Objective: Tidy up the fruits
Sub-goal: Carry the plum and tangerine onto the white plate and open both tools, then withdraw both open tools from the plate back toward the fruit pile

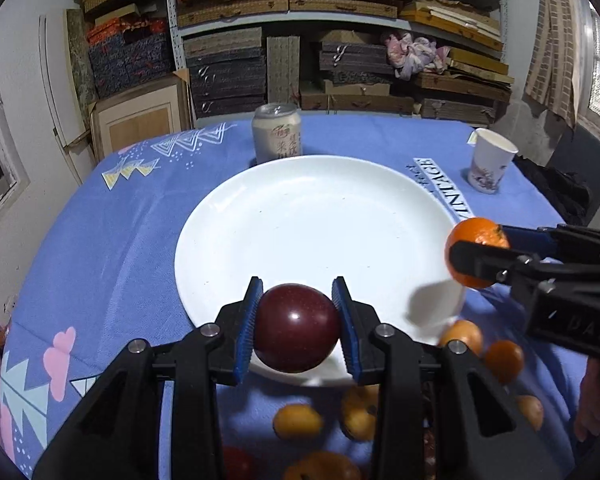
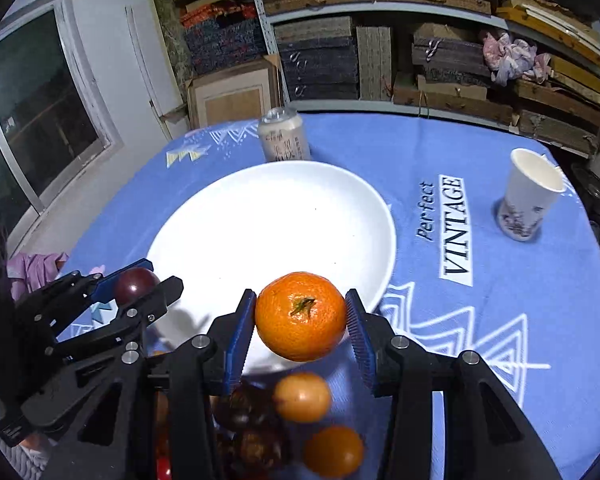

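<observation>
A: What's the left gripper (image 1: 296, 320) got?

B: Its jaws are clamped on a dark red plum (image 1: 296, 328), held over the near rim of the white plate (image 1: 300, 220).

A: And the right gripper (image 2: 300, 320)?

B: Its jaws pinch an orange (image 2: 300, 316), stem toward the camera, above the plate's right edge.

A: Other fruit?

B: Blurred loose fruit (image 2: 302, 396) lies on the blue-clothed counter (image 2: 480, 320) below both grippers. A can (image 1: 277, 132) stands behind the plate, a paper cup (image 2: 528, 196) to the right.
</observation>
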Motion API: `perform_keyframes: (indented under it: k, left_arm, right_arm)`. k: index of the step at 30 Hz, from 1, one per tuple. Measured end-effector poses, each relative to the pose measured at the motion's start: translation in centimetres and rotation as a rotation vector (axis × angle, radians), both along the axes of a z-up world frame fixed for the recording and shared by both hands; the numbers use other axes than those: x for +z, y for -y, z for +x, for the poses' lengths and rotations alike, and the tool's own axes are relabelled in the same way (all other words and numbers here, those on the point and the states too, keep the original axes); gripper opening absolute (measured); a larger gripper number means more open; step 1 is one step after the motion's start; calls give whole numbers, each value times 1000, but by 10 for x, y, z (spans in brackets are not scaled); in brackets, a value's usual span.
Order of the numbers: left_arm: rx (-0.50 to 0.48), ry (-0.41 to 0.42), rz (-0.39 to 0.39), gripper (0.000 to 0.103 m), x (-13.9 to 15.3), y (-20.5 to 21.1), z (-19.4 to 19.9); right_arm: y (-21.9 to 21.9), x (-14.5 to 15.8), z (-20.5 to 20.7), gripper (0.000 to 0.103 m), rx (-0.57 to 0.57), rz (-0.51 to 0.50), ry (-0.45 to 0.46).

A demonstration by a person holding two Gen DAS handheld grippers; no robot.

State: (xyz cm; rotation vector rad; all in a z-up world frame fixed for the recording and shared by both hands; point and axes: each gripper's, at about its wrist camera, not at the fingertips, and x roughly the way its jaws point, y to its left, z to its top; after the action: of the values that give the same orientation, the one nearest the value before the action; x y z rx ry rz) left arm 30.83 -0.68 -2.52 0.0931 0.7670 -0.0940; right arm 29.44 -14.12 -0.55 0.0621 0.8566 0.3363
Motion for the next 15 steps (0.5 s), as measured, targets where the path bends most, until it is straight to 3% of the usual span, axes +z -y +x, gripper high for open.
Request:
perform_keyframes:
  k: [7, 10, 15]
  left_arm:
    - [16, -76, -21, 36, -19, -7, 29]
    - [36, -40, 17, 64, -16, -5, 27]
    - [30, 7, 40, 67, -7, 0, 14]
  right_arm:
    - [-13, -24, 19, 48, 11, -62, -45]
    - [-13, -26, 19, 48, 8, -58, -49]
    - [-10, -16, 9, 48, 11, -41, -28]
